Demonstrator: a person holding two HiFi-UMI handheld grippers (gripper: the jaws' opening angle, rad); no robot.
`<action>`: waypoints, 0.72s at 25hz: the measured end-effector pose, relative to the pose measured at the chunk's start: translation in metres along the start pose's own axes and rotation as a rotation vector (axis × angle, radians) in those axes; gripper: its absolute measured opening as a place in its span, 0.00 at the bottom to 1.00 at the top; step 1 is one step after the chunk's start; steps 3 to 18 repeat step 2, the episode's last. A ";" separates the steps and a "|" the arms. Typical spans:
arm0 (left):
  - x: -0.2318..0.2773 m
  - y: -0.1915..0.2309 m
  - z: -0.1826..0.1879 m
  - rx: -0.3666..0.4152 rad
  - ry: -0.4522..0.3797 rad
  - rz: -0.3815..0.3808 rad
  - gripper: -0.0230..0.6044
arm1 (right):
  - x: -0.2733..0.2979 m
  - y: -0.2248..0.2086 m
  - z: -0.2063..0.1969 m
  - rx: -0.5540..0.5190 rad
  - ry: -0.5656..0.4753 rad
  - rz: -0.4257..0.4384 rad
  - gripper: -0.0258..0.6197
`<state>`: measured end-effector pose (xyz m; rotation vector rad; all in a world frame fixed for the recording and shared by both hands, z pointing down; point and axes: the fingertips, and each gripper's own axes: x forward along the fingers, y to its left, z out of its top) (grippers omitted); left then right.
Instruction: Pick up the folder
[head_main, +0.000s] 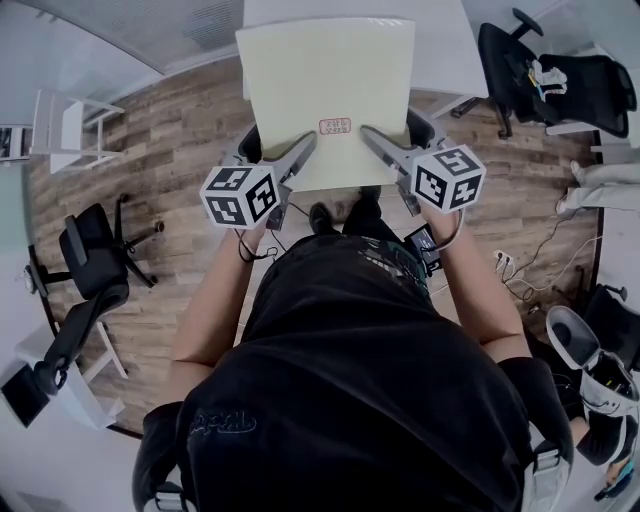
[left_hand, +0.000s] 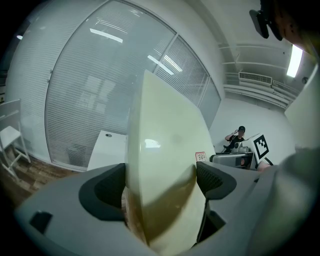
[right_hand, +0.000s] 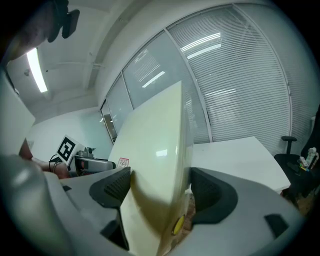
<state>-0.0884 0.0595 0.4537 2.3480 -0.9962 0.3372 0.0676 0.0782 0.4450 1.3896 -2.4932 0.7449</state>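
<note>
Folder (head_main: 325, 95) clamped by left gripper (head_main: 305, 146), right gripper (head_main: 371, 136)

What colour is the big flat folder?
The flat plastic folder is pale creamy yellow all over; the head view shows it best.

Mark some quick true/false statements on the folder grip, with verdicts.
1. The left gripper and the right gripper are both shut on the folder. True.
2. The folder is dark blue. False: it is pale yellow.
3. A small red-printed label sits on the folder between the two grippers. True.
4. The right gripper grips the folder's far edge. False: both grippers hold the near edge, the one closest to the person.
</note>
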 end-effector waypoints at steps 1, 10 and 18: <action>-0.002 0.002 -0.002 -0.002 0.002 0.004 0.76 | 0.001 0.002 -0.002 0.003 0.002 0.004 0.60; -0.005 0.003 -0.004 -0.005 0.004 0.008 0.77 | 0.003 0.005 -0.004 0.005 0.005 0.007 0.60; -0.005 0.003 -0.004 -0.005 0.004 0.008 0.77 | 0.003 0.005 -0.004 0.005 0.005 0.007 0.60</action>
